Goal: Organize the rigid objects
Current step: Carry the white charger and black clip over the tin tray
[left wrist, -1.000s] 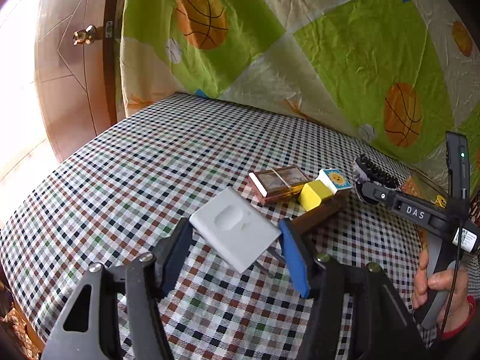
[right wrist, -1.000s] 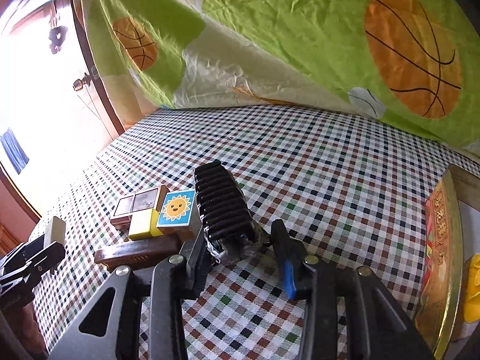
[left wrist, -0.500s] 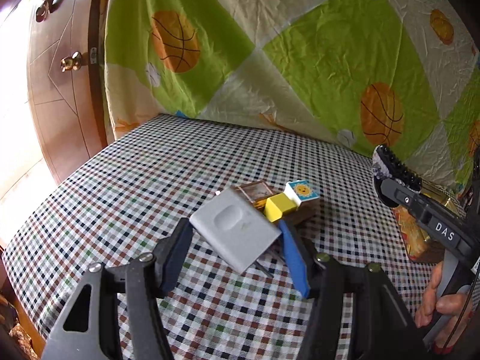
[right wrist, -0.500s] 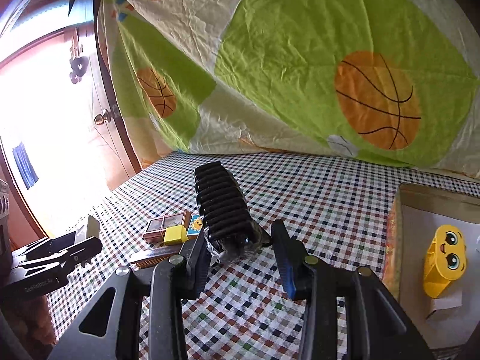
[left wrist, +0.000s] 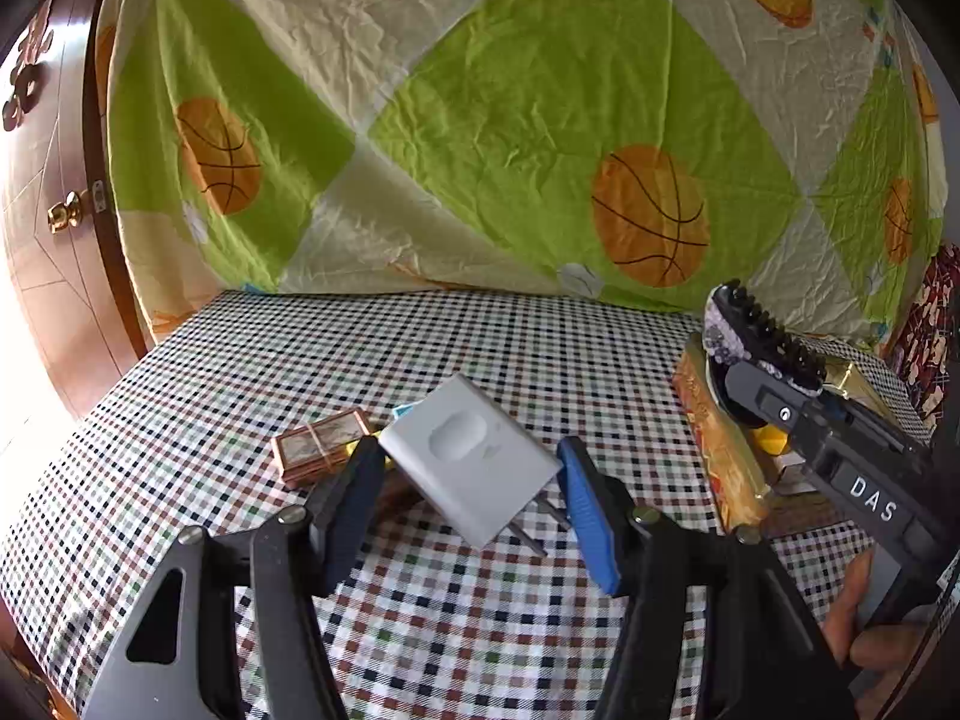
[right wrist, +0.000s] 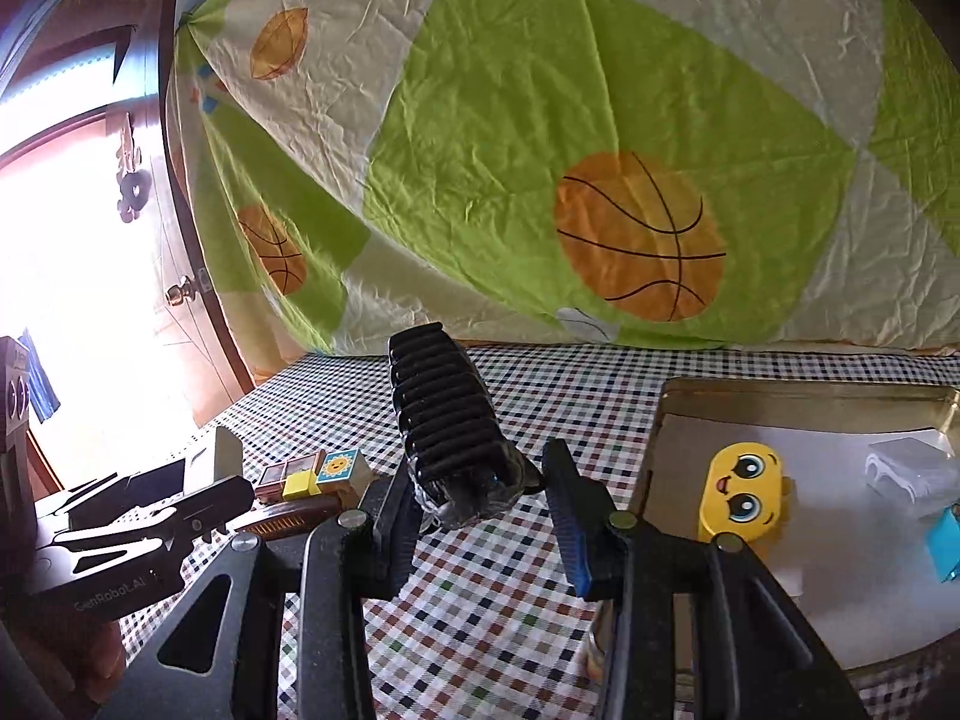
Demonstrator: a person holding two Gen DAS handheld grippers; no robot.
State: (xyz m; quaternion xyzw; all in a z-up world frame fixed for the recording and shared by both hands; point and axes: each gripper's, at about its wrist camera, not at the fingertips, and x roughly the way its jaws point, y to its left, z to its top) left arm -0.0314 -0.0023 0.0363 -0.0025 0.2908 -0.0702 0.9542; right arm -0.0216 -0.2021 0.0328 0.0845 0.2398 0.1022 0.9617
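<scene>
My left gripper [left wrist: 468,468] is shut on a white plug adapter [left wrist: 471,456] with metal prongs, held above the checkered table. My right gripper [right wrist: 480,480] is shut on a black ribbed object [right wrist: 447,414], held above the table just left of a gold box [right wrist: 798,399]. The right gripper with the black object also shows at the right of the left wrist view [left wrist: 762,342]. On the table lie a brown card box [left wrist: 318,447], a yellow block [right wrist: 297,483], a sun-picture block [right wrist: 339,465] and a dark wooden piece [right wrist: 288,516].
The gold box holds a yellow smiley toy [right wrist: 744,492], a clear plastic piece [right wrist: 912,468] and a blue item [right wrist: 945,546]. A basketball-print sheet [left wrist: 480,120] hangs behind the table. A wooden door [left wrist: 48,210] stands at left.
Both grippers have risen and moved right with their objects. The right gripper now sits beside the gold box; the block pile has fallen back to the left.
</scene>
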